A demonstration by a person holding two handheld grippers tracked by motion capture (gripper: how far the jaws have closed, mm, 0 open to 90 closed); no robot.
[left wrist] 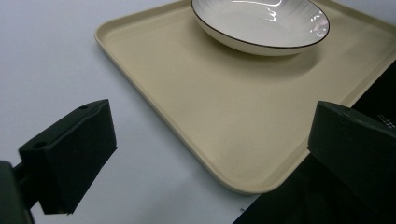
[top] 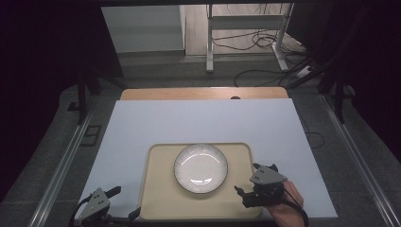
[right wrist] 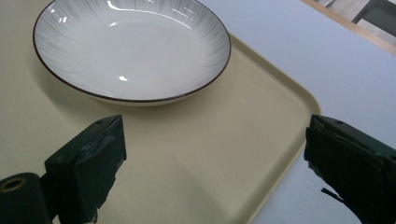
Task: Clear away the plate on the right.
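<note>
A shallow white plate (top: pixel 200 168) with a dark rim sits on a beige tray (top: pixel 161 198), slightly toward the tray's far side. Both hand-held grippers appear to be closing in on the tray, apparently an approach step with nothing grasped yet. The left gripper (top: pixel 124 203) hovers at the tray's near left corner, jaws spread wide and empty, straddling that corner. The right gripper (top: pixel 247 180) is over the tray's near right edge, just beside the plate, jaws also spread and empty, held low and pointing left by the person's hand (top: pixel 288 204). Next, each gripper likely needs to settle onto a tray edge, or the plate rim, before pinching.
</note>
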